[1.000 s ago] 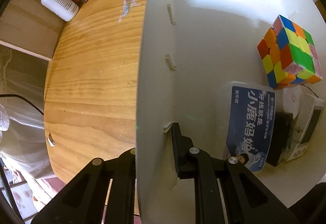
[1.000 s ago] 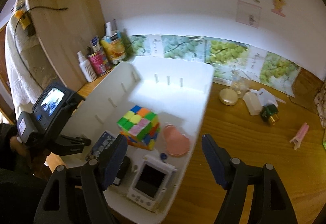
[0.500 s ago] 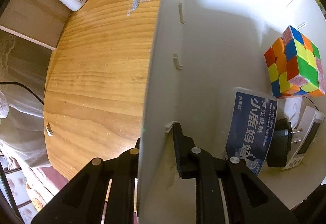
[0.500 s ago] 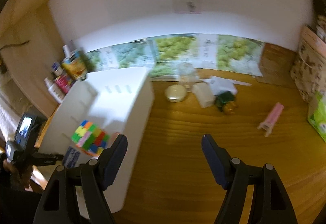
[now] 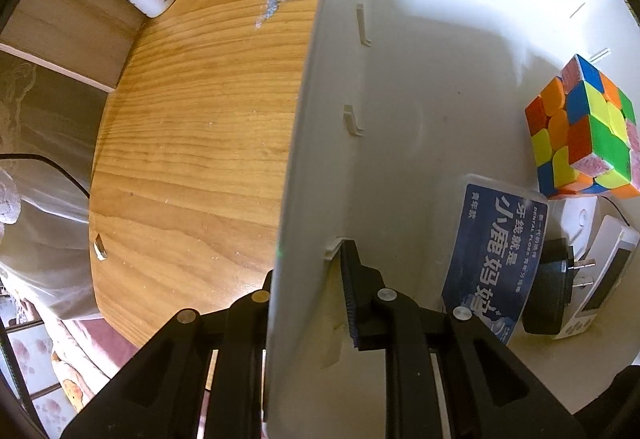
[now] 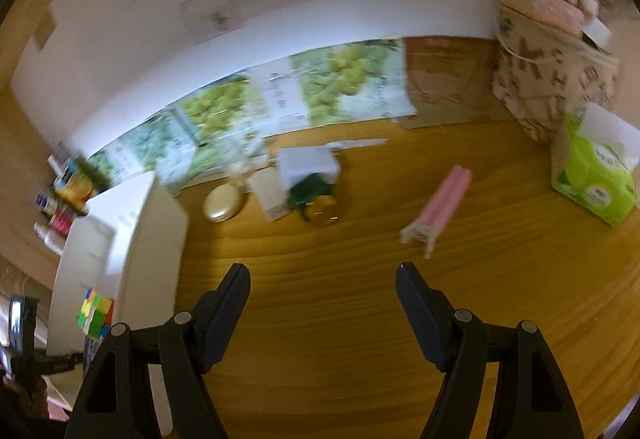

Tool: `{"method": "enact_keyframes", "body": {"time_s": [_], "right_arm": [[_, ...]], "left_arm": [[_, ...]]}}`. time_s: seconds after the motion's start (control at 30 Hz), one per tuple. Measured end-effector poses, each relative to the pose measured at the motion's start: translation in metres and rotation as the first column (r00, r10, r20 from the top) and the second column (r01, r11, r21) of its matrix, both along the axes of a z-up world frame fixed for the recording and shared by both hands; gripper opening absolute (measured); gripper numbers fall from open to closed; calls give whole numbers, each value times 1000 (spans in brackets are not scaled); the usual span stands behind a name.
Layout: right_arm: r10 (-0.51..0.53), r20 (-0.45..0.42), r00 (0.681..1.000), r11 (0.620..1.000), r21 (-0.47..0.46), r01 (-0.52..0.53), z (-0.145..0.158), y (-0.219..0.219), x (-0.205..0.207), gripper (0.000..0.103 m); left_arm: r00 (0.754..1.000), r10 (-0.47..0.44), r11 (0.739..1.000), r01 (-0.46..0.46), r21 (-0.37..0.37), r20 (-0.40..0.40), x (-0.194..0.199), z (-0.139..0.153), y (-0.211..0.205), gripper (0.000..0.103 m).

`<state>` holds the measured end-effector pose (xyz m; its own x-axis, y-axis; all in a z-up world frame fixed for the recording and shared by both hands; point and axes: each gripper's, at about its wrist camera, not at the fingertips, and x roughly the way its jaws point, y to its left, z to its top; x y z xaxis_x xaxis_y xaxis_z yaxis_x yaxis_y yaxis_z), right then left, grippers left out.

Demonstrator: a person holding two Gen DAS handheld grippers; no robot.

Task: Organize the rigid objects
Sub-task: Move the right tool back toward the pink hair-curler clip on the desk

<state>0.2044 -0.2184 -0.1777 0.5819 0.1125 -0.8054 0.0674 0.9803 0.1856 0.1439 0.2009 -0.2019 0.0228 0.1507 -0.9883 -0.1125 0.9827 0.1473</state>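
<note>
The white plastic organiser bin (image 5: 420, 87) is straddled at its side wall by the left gripper (image 5: 308, 279), whose jaws have just been opening slightly. Already stored inside are a multicoloured puzzle cube (image 5: 584, 131), a blue-labelled floss box (image 5: 496, 263), a black plug (image 5: 548, 291) and a white handheld device (image 5: 600, 279). The right gripper (image 6: 322, 275) is held wide and empty above the wooden table (image 6: 320, 339), where a pink stick-shaped item (image 6: 440, 207), a gold round case (image 6: 222, 203) and a green-and-gold bottle (image 6: 316, 199) are left to be stored

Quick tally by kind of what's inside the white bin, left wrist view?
Puzzle cube: 1
Blue floss box: 1
Black plug adapter: 1
White handheld device with screen: 1
Total: 4 visible in the white bin; anything nearer the right edge is out of frame.
</note>
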Motion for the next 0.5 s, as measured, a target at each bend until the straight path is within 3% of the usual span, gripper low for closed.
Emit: {"method": "enact_keyframes", "body": {"time_s": [0.5], "right_arm": [[-119,-48,992,990,74,122,-32,-55,41,76]], "left_arm": [[1000,22,1000,-22,12,-1,0,1,-2,23]]}}
